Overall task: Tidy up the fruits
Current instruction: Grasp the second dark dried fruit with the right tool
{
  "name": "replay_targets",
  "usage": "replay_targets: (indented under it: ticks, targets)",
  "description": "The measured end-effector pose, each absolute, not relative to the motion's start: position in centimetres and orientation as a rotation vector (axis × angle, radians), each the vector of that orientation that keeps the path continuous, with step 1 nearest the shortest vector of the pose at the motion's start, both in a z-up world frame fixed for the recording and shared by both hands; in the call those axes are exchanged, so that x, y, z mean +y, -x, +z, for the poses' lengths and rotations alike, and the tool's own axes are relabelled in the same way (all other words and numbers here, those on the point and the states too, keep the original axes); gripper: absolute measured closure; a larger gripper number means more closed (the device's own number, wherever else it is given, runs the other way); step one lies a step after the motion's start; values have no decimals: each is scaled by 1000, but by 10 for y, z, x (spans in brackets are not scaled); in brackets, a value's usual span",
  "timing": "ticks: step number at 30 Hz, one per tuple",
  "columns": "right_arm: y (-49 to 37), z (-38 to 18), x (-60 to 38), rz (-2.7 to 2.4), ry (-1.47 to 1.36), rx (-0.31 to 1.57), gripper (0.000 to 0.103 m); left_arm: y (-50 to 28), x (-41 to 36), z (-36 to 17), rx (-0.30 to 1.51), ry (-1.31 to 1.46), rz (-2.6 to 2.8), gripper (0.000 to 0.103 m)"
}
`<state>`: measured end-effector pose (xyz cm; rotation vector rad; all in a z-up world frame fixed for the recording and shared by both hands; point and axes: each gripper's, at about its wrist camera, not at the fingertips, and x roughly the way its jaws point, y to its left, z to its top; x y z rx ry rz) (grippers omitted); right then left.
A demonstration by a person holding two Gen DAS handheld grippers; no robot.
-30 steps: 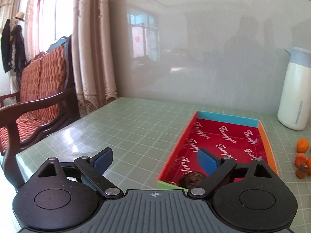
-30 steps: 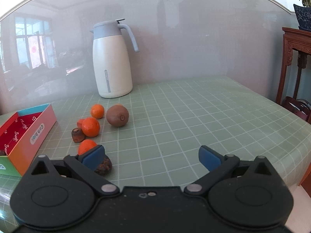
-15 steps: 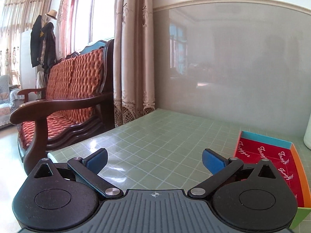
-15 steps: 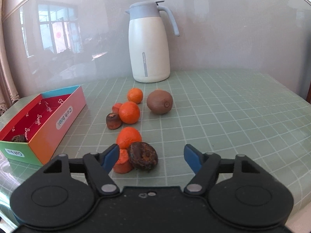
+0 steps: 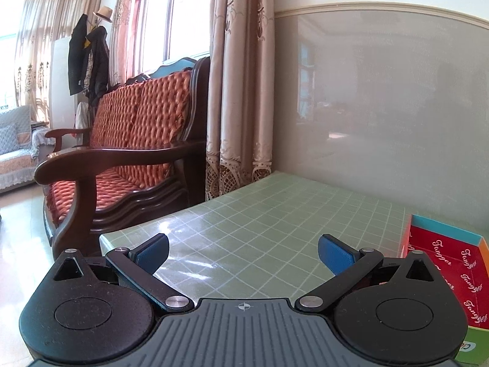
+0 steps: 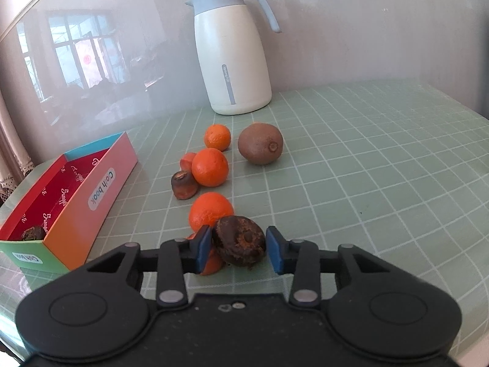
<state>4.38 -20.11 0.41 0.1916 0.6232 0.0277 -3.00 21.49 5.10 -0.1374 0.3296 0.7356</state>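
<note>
The right gripper is being closed around a dark shrivelled fruit beside the oranges, while the left gripper is held wide open, empty, over the table.

Wooden sofa with orange cushions stands beside beige curtains; bright window behind. Glossy grey wall (reflecting the room). Coats hang further off.
</note>
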Motion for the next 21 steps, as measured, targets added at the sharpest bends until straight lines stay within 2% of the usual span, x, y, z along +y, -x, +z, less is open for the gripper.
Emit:
replay_targets:
  ticks: [2, 4, 8, 9, 13, 16, 17, 18, 21]
  targets:
    - [-42, 5, -200, 32, -187, 612, 68, 29, 217, 51, 332, 146, 740, 0]
    - [-39, 10, -198, 27, -160, 583, 78, 29, 218, 51, 332, 151, 743, 0]
    - [-42, 8, -197, 18, -145, 605, 76, 29, 215, 51, 335, 150, 745, 0]
    - [-44, 6, -196, 10, -137, 620, 71, 30, 215, 51, 332, 150, 745, 0]
    - [-46, 4, -204, 7, -185, 626, 70, 29, 215, 51, 334, 151, 745, 0]
    - [-50, 1, -217, 4, -269, 642, 63, 29, 215, 51, 336, 148, 743, 0]
    - [-51, 0, -221, 10, -295, 645, 64, 29, 215, 51, 336, 146, 741, 0]
    - [-50, -1, -223, 26, -322, 645, 72, 29, 214, 51, 337, 143, 741, 0]
    - [-46, 1, -217, 38, -288, 630, 72, 29, 215, 51, 338, 143, 742, 0]
